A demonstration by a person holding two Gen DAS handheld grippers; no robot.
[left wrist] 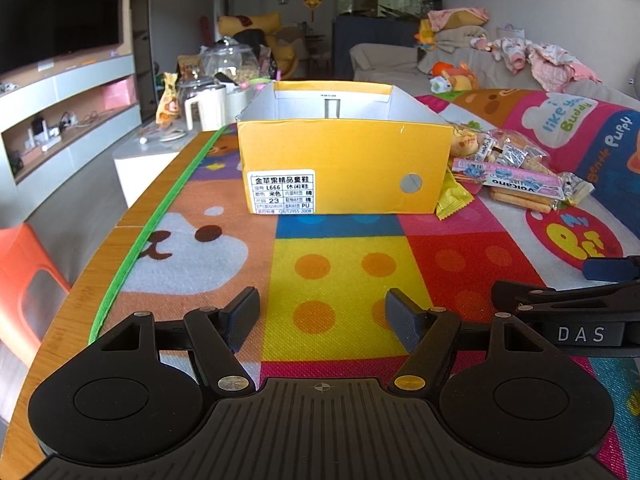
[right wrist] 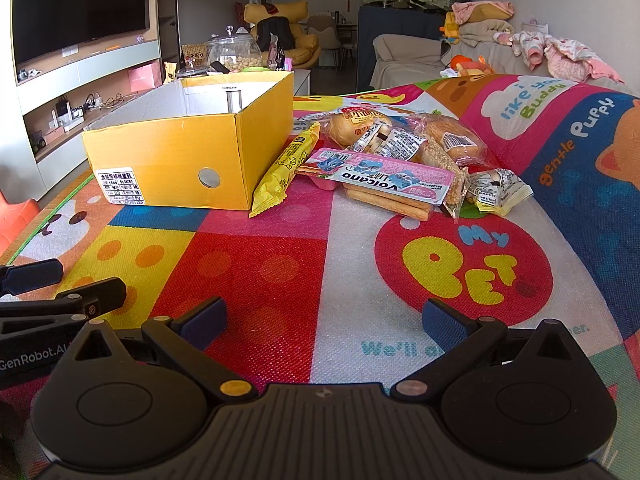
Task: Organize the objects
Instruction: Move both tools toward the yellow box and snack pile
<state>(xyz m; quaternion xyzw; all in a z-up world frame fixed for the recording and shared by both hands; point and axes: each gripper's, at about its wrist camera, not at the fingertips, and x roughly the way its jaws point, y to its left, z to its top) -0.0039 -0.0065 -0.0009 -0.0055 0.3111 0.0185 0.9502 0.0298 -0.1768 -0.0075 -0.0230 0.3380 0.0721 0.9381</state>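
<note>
A living room, seen from two handheld tools held low over a worktop (left wrist: pixel 80 280) of pale wood covered by a bright cartoon play mat (right wrist: pixel 280 264) with a green trim, patterned in squares, bear faces and the words "My Pet". On the mat stands an open yellow shoebox (left wrist: pixel 344 164), upright, lid off, its white inside apparently empty, though the bottom is mostly hidden; a white printed label and a round hole face the cameras. Just beside the box's right side lies a heap of wrapped snacks (right wrist: pixel 412 152): a yellow wrapper (right wrist: pixel 282 170) leaning against the box wall, a pink pack marked "Volcano" (right wrist: pixel 384 178), bread rolls in clear film and small sachets. The left gripper (left wrist: pixel 322 316) hovers above the mat before the box, its fingers spread with nothing between them. The right gripper (right wrist: pixel 324 320) hangs nearer the snacks, its fingers spread wide and empty. Behind, a dark television (right wrist: pixel 80 4) hangs on the left wall above shelves, a glass jar (right wrist: pixel 234 54) sits on a side counter, and a sofa (right wrist: pixel 440 60) piled with clothes lines the right.
</note>
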